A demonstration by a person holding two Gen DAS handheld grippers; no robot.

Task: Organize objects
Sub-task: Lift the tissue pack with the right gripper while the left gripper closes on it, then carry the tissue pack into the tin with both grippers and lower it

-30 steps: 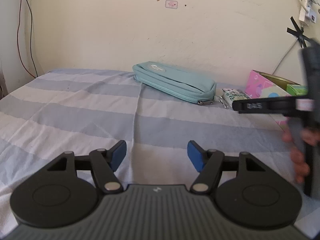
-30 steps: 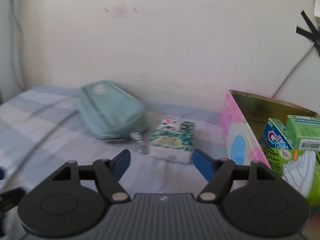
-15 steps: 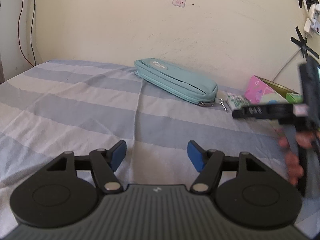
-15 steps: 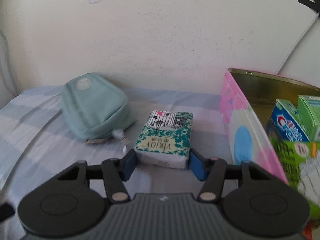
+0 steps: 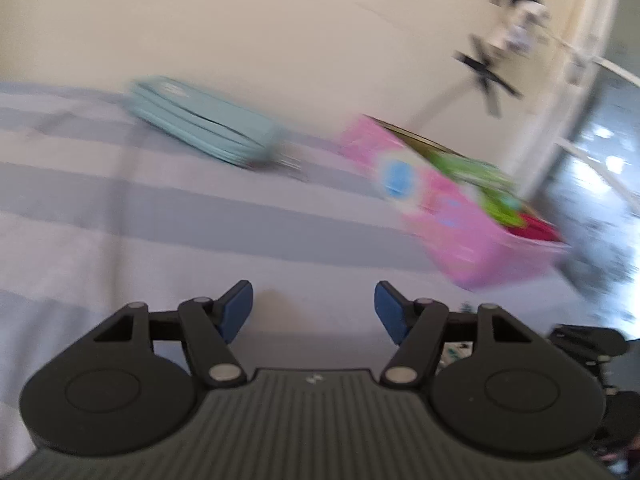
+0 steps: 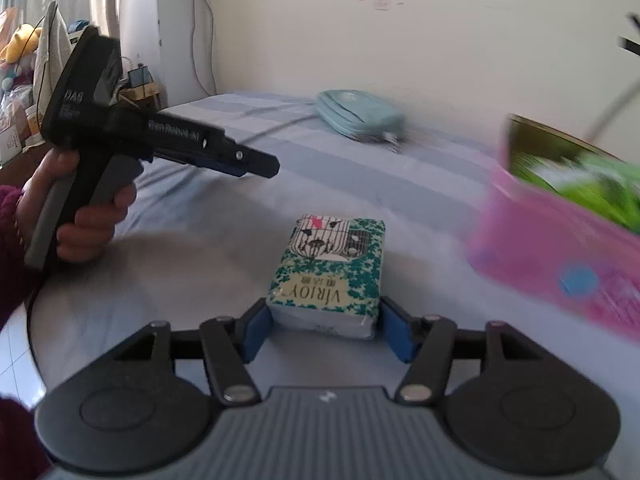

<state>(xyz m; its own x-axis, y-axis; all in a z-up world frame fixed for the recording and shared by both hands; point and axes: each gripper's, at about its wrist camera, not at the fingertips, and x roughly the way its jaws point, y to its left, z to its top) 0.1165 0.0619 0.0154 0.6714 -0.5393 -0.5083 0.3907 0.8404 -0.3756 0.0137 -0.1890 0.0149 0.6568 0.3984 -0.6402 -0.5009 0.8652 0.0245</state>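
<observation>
One tissue pack [image 6: 332,272] sits clamped in our right gripper [image 6: 326,330], lifted over the bed [image 6: 208,248]; our left gripper [image 5: 314,308] hangs empty, jaws apart. Next, we reckon, carry it into the pink box [image 6: 560,256].

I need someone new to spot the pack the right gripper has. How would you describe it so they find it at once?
Start at the striped bedsheet and look left of the pink box. Between the blue pads of the right gripper sits the tissue pack. It is the only green-and-white patterned packet, with a birdcage drawing and "VIRJOY" printed on it, unlike the plain teal pouch near the wall.
</observation>
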